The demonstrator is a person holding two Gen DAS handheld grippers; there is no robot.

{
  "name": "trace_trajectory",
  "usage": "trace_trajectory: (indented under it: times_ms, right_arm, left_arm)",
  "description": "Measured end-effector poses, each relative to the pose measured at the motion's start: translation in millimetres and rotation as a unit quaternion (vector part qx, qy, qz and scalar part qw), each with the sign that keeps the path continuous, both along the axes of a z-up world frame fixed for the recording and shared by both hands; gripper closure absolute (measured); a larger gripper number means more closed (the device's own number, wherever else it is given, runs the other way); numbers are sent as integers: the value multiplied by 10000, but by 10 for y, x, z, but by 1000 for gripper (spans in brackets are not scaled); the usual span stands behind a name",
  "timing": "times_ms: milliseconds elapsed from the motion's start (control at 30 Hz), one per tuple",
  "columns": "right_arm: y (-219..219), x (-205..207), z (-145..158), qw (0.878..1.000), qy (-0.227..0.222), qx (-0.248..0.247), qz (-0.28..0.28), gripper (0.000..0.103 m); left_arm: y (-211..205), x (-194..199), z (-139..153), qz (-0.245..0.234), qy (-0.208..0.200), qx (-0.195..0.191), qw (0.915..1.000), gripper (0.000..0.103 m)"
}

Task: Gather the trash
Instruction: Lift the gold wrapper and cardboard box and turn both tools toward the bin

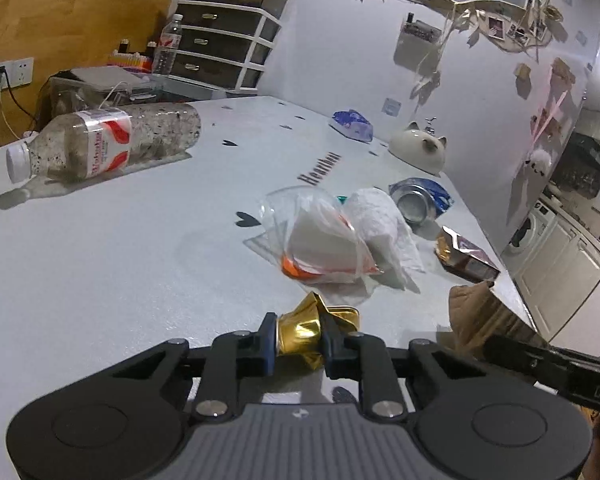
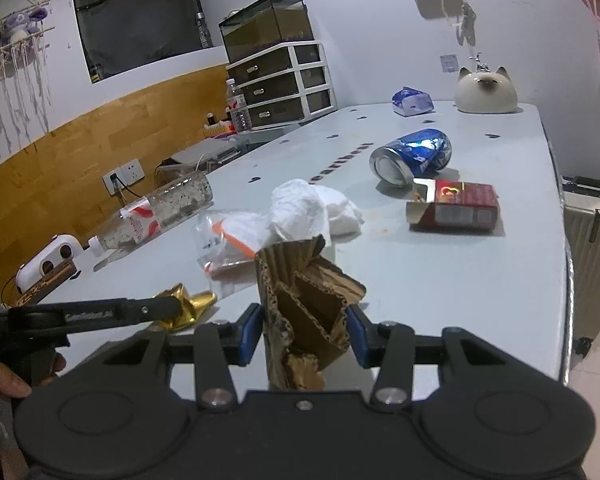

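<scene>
Gold crumpled foil wrapper (image 1: 300, 334) is pinched in the left claw (image 1: 298, 344); right claw (image 2: 306, 330) clamps torn corrugated cardboard (image 2: 304, 300).

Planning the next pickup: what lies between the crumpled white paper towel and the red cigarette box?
Bare pale tabletop; the right wrist view shows nothing between the crumpled white paper towel and the red cigarette box.

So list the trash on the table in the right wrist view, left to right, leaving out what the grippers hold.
Bottle → plastic bag → tissue → can → red box.
</scene>
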State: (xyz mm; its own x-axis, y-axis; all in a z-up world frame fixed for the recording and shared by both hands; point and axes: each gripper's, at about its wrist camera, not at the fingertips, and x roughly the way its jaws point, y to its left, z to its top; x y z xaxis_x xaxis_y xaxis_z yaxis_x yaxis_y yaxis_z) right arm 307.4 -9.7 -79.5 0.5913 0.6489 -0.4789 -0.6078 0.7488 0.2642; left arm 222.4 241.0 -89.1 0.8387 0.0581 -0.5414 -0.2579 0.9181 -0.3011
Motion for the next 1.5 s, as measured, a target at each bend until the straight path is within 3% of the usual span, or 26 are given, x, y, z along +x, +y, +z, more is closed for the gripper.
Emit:
trace_trajectory:
  times_ms: [167,467,733,1100,1500]
  right_arm:
    - [-11,-125,18,9999,-7,-70,-111,58]
    - [-120,-381,43,9992,-66,-181,-348,61]
    - [-326,-694,121,9980,-268,-139,-550,61]
    - [-685,-1142,250,9930,-760,-237,-868,61]
    - [-1368,-1463,273,9845,-944,-244,-1456,61]
  left_arm:
    - [-132,-72,7,-124,-2,103,9999,80]
    - [-435,-355,193,-117,-98,802,9967,80]
    - [-691,-654,332,-183,-257,1143,9929,80]
    - [-1073,-958,384,-358,-391,1331,9897,80]
    - [-1702,-1085,398,-836,-592,1413,9847,80]
